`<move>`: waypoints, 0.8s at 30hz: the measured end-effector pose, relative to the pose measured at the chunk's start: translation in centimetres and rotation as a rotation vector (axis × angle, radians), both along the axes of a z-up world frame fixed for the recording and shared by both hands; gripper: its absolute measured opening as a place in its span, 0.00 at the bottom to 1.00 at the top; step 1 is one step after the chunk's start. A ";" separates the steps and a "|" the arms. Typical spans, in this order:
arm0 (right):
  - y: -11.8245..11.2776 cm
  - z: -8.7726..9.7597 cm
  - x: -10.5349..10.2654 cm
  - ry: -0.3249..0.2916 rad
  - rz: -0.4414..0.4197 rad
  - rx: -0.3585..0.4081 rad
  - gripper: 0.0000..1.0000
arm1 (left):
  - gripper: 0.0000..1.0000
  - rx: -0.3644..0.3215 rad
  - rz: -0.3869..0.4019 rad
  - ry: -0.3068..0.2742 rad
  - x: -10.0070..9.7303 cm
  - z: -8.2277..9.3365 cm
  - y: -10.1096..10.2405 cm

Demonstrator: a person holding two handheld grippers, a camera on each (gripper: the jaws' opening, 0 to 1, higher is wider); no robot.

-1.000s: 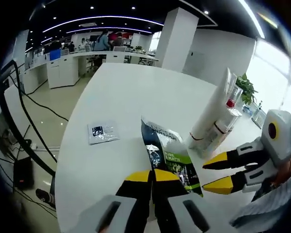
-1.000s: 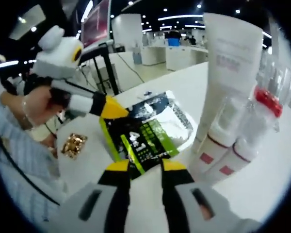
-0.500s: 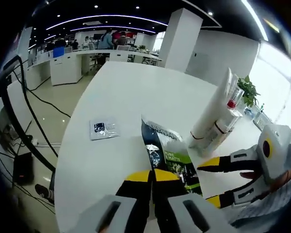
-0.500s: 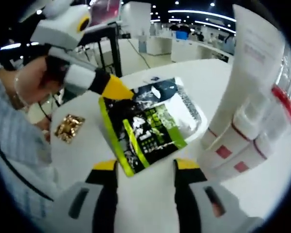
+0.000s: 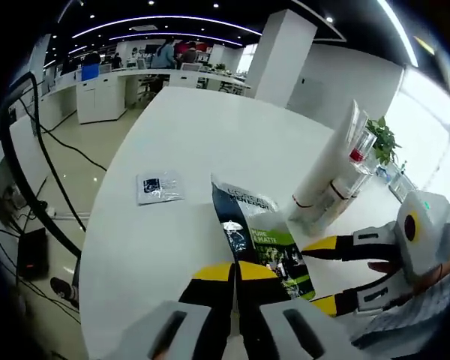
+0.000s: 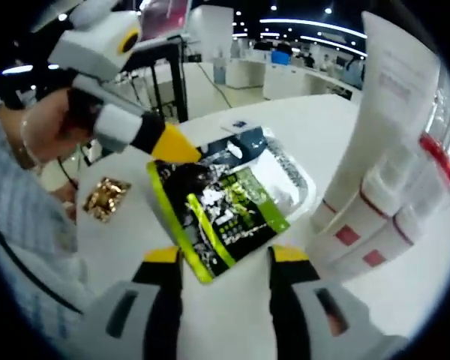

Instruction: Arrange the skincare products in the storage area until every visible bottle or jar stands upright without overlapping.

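Observation:
A black-and-green sachet (image 5: 261, 241) is pinched at its near edge by my left gripper (image 5: 235, 274), which is shut on it. In the right gripper view the same sachet (image 6: 223, 208) hangs just past my right gripper (image 6: 225, 256), whose jaws stand open on either side of its lower edge. The left gripper (image 6: 176, 148) comes in there from the left, held in a hand. The right gripper (image 5: 322, 274) enters the left gripper view from the right. Tall white tubes (image 5: 326, 176) stand upright on the table; beside them are the red-banded tubes (image 6: 352, 225) and a clear bottle with a red cap (image 6: 435, 154).
A small flat sachet (image 5: 159, 187) lies on the white table (image 5: 210, 135) to the left. A gold foil packet (image 6: 105, 196) lies near the table edge by a sleeve. Office desks, cables and people are beyond the table.
My right gripper's jaws have spread wider and now flank the sachet's lower edge. The left gripper keeps its hold and has tilted the sachet slightly.

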State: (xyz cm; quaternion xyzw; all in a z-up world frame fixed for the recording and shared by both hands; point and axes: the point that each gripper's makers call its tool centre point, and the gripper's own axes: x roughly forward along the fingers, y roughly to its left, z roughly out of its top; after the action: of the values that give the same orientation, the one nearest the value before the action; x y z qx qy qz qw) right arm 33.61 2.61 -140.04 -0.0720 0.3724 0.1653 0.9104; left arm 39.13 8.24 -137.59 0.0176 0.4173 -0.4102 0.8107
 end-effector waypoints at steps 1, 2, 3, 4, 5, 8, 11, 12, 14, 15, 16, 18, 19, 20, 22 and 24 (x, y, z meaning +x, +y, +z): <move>0.0 0.0 0.0 0.000 0.001 -0.001 0.44 | 0.00 0.004 -0.004 0.002 -0.1 -0.1 0.0; -0.1 0.0 0.0 0.003 -0.003 -0.002 0.44 | 0.01 0.006 -0.011 0.007 -0.3 -0.3 0.0; -0.2 -0.1 -0.1 0.005 -0.005 -0.001 0.43 | 0.01 0.007 -0.014 0.012 -0.4 -0.5 0.1; -0.3 0.0 -0.1 0.004 -0.008 -0.002 0.43 | 0.01 0.009 -0.016 0.018 -0.6 -0.7 0.1; -0.3 0.0 -0.2 0.005 -0.009 0.000 0.43 | 0.01 0.011 -0.017 0.020 -0.6 -0.8 0.1; -0.5 -0.1 -0.1 0.004 -0.017 0.000 0.42 | 0.01 0.023 -0.021 0.040 -0.6 -1.4 0.2; -0.5 -0.1 -0.1 0.004 -0.011 -0.001 0.42 | 0.01 0.038 -0.025 0.054 -0.3 -1.9 0.1; -0.6 -0.1 -0.1 0.004 -0.012 -0.003 0.41 | 0.01 0.040 -0.027 0.051 -0.2 -1.9 0.1; -0.6 -0.1 0.1 0.004 -0.015 -0.001 0.40 | 0.01 0.044 -0.032 0.041 0.0 -2.0 0.0; -0.7 0.0 0.1 0.006 -0.016 -0.002 0.39 | 0.01 0.045 -0.036 0.036 0.2 -2.0 -0.1; -0.7 0.0 0.2 0.005 -0.018 -0.004 0.39 | 0.01 0.045 -0.037 0.035 0.2 -2.0 -0.1; -0.8 0.0 0.3 0.003 -0.019 -0.007 0.38 | 0.01 0.039 -0.043 0.035 0.5 -2.0 -0.4; -1.0 0.0 0.3 0.002 -0.025 -0.010 0.38 | 0.01 0.038 -0.044 0.036 0.6 -2.0 -0.4; -1.1 -0.1 0.4 0.005 -0.030 -0.014 0.37 | 0.01 0.038 -0.046 0.037 0.7 -2.1 -0.5; -1.3 -0.1 0.5 0.003 -0.035 -0.021 0.36 | 0.02 0.037 -0.048 0.038 0.9 -2.2 -0.6; -1.8 0.1 0.7 -0.003 -0.043 -0.039 0.33 | 0.02 0.035 -0.051 0.038 1.0 -2.2 -0.9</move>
State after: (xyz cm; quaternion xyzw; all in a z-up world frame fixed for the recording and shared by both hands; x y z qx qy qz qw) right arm 34.30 0.82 -139.97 -0.0818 0.3758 0.1385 0.9126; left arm 40.16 7.38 -139.81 0.0347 0.4391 -0.4238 0.7915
